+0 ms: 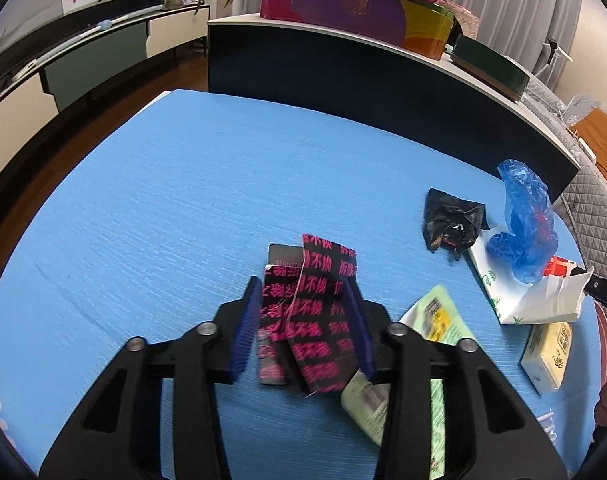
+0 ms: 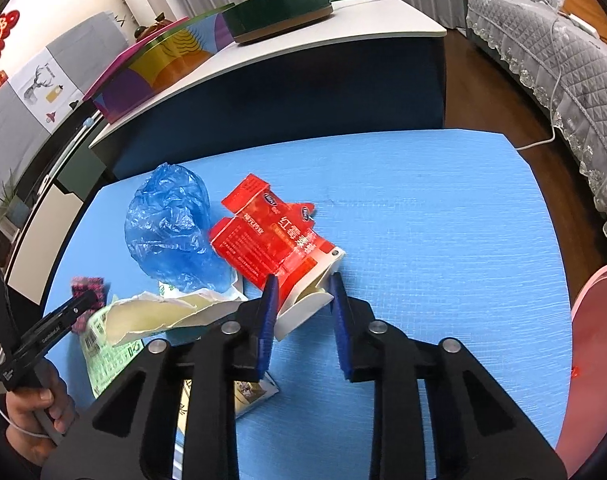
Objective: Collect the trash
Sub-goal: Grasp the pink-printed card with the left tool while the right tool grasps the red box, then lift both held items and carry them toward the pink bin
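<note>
We count one black-and-pink wrapper (image 1: 315, 312) lying mid-mat between the left gripper (image 1: 303, 320) pads, which press its sides; one red carton (image 2: 271, 240) lies between the right gripper (image 2: 303, 312) pads, which touch its white open end. Also on the blue mat (image 1: 183, 200): one blue plastic bag (image 1: 523, 220), one black crumpled bag (image 1: 451, 224), one green packet (image 1: 439, 320), one torn white paper (image 1: 543, 304), one yellow pack (image 1: 547, 354) toward its right edge. Only the left wrist view shows the black bag and the yellow pack; only the right wrist view shows the carton whole, a pink bin rim (image 2: 595, 360) off the mat's right edge, and the left hand (image 2: 31, 412) on its handle.
</note>
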A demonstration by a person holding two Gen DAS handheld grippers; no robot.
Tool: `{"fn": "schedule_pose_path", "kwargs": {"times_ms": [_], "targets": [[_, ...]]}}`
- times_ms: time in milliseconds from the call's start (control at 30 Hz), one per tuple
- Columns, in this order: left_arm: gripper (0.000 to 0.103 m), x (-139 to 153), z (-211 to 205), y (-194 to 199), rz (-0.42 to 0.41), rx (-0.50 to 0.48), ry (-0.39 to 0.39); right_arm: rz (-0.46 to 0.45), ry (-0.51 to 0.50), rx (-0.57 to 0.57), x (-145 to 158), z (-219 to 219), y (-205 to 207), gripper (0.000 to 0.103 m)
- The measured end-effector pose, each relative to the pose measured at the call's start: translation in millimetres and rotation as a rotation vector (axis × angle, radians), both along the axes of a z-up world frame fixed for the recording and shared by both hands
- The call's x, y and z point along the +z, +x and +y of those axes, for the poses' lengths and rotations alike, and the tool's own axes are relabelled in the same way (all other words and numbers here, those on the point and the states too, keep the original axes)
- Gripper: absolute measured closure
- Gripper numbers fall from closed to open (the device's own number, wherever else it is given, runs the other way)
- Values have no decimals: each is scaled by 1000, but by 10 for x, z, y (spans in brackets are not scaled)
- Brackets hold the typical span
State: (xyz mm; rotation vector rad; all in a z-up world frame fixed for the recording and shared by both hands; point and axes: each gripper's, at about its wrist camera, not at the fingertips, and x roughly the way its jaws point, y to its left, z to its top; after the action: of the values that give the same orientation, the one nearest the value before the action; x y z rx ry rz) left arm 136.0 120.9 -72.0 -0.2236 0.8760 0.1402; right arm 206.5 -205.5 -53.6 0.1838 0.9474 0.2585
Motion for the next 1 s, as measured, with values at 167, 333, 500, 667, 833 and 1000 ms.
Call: {"fn": "schedule_pose_path", "kwargs": {"times_ms": [167,333,500,667,833,1000], "targets": [[75,58,-42,-18,-21,-10,6,-36,-15,3,84,8,-52,77],[81,135,-81,-46,-45,-22,11,-72,-27,4,182,6,-103,78],[84,220,-128,-71,-72,-31,21,-108,-44,-12,279,-34,-161,97],[87,299,-175,-105,-98,-47,33,-132,-46,-31,346,-110,-213,100],[88,399,-229,-156,-130,-60,46,-171,-67,-47,432,-151,-309,101],[88,494,-255,-205,-159,-66,50,-204,-70,-66,543,-220,-393,101]]}}
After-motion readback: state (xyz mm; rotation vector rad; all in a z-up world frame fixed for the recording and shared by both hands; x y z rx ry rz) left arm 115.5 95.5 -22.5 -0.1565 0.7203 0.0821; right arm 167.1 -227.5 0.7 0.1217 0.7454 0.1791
